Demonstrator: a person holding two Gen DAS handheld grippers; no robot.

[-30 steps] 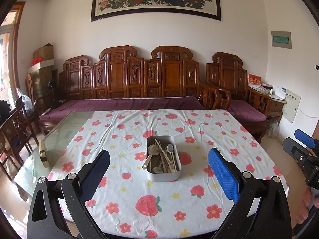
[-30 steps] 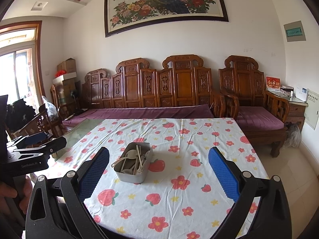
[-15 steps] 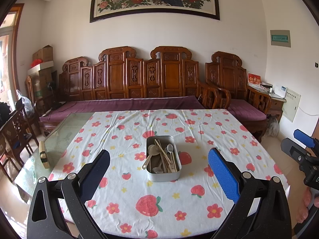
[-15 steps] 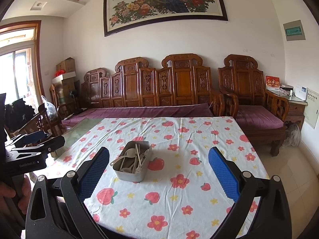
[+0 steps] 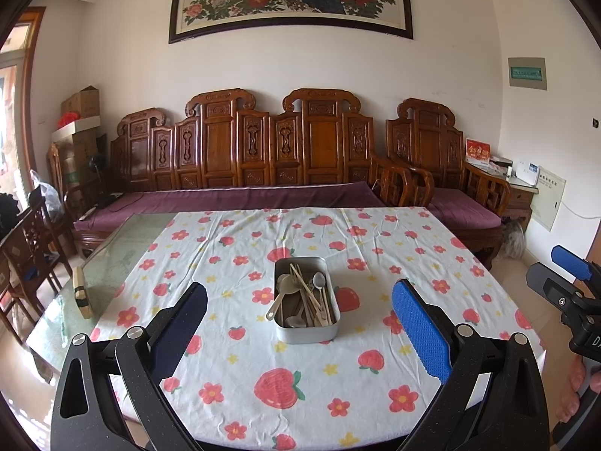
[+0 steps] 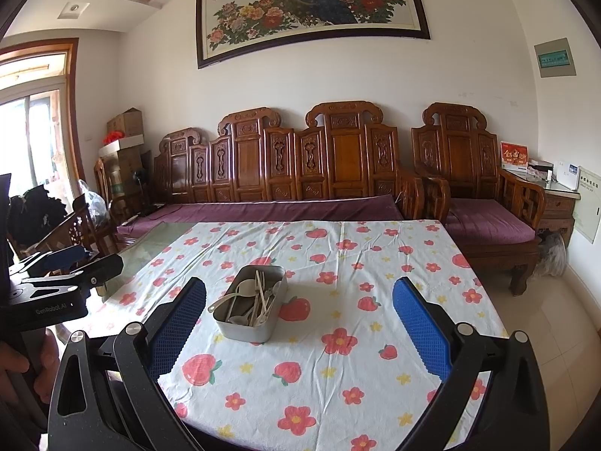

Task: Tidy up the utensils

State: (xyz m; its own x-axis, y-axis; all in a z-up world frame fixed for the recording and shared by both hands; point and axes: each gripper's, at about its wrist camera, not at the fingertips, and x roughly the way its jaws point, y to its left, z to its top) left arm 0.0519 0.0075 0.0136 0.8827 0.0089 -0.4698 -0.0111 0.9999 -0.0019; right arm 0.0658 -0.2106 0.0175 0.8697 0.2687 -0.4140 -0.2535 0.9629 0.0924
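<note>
A grey metal tin (image 5: 306, 332) stands mid-table on the flowered tablecloth (image 5: 300, 383). It holds a jumble of beige spoons, a metal spoon (image 5: 319, 281) and chopsticks (image 5: 310, 293). The tin also shows in the right wrist view (image 6: 244, 329). My left gripper (image 5: 298, 319) is open and empty, held above the near table edge, short of the tin. My right gripper (image 6: 298, 319) is open and empty, to the right of the tin and short of it. Each gripper shows at the edge of the other's view: the right one (image 5: 563, 282), the left one (image 6: 67, 267).
A small wooden block (image 5: 80, 293) lies on the bare glass table strip (image 5: 112, 263) at the left. A carved wooden sofa (image 5: 263, 173) with purple cushions stands behind the table. Chairs (image 5: 26, 255) stand at the left. Tiled floor (image 6: 556, 319) lies to the right.
Both grippers have drifted very slightly; the views are almost the same. Both stay open. The tin has not moved.
</note>
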